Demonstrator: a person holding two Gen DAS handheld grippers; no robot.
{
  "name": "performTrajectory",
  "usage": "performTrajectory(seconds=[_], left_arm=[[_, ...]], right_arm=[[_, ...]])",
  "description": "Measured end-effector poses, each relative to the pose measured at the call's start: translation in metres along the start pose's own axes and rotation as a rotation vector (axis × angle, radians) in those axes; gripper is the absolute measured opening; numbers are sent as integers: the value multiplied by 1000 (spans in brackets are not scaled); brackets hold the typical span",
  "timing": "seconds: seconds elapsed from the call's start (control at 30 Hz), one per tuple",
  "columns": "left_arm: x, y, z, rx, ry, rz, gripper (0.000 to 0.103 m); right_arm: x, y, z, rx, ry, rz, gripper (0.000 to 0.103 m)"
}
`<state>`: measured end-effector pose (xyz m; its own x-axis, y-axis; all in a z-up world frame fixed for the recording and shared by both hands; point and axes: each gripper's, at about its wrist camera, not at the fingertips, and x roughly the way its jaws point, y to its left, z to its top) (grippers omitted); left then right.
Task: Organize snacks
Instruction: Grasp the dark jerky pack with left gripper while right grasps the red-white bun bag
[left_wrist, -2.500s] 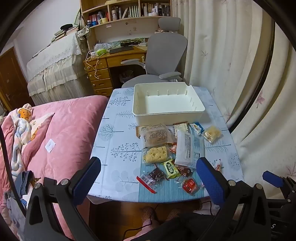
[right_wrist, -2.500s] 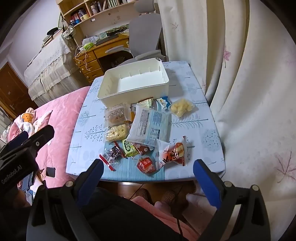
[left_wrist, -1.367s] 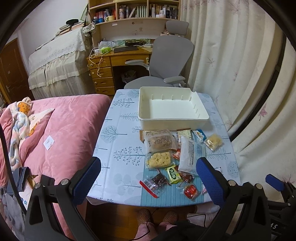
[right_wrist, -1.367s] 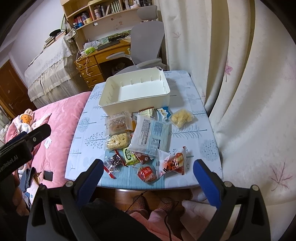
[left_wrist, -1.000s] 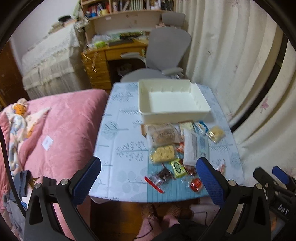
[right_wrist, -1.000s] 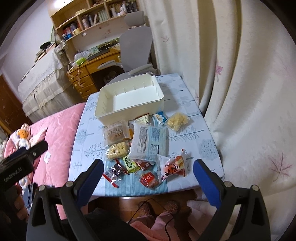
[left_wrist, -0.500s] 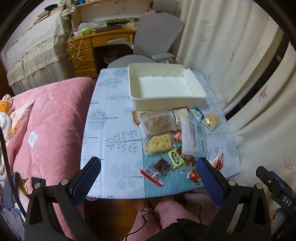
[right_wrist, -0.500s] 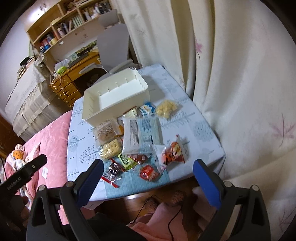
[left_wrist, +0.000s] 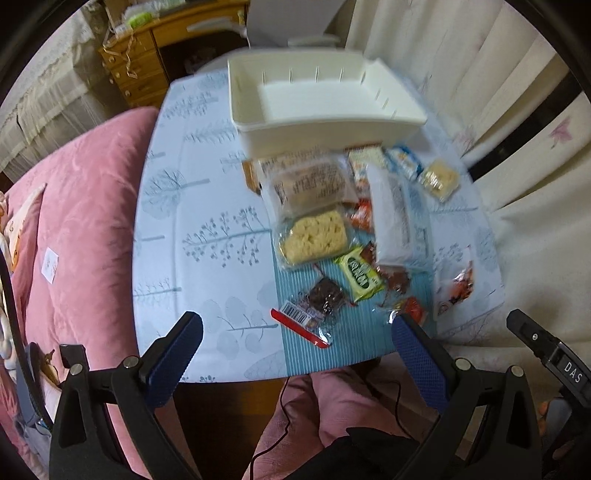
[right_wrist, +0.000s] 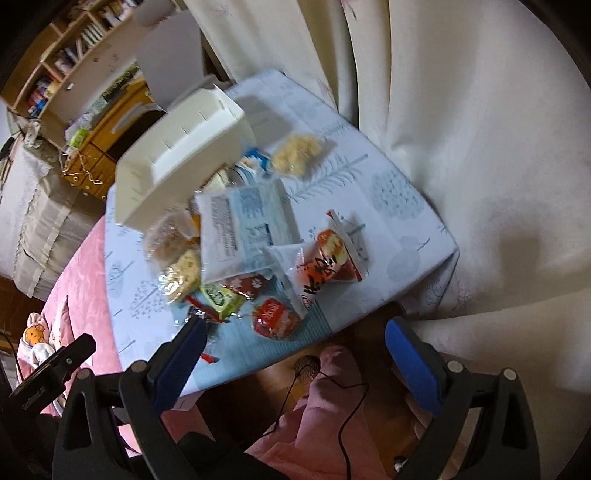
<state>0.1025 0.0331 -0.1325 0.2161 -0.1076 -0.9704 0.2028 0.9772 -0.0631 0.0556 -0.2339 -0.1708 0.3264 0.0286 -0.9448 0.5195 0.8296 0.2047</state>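
Blue-padded, your left claw (left_wrist: 295, 354) hangs wide and empty above the counter's (left_wrist: 207, 206) near edge; snack packets (left_wrist: 343, 236) lie just before the white bin (left_wrist: 325, 122). Your right claw (right_wrist: 291, 354), equally wide, holds nothing near the red packet (right_wrist: 275, 319).

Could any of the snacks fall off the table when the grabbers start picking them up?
Maybe. The red and white snack bag lies close to the table's near edge, so a bump could push it off. The big white packet lies on top of smaller snacks, so lifting it might drag them along. Both the left gripper and right gripper are open, holding nothing.
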Motion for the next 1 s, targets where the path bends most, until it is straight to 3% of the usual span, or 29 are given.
performTrajectory(seconds=[0.23,0.47,0.6,0.87,1.0], left_arm=[[63,-10,12,30,130,22,99],[126,-29,17,126,262,50,99],[153,-40,16,191,320,87,99],[186,-49,21,225,387,118,98],[201,-56,28,242,428,118,90]], right_arm=[[51,-10,9,-28,42,-56,98],[90,-18,9,-45,67,-71,98],[108,-18,10,-71,91,-78,98],[135,-18,20,-94,119,-74,98],[144,-16,26,-100,135,-72,98]])
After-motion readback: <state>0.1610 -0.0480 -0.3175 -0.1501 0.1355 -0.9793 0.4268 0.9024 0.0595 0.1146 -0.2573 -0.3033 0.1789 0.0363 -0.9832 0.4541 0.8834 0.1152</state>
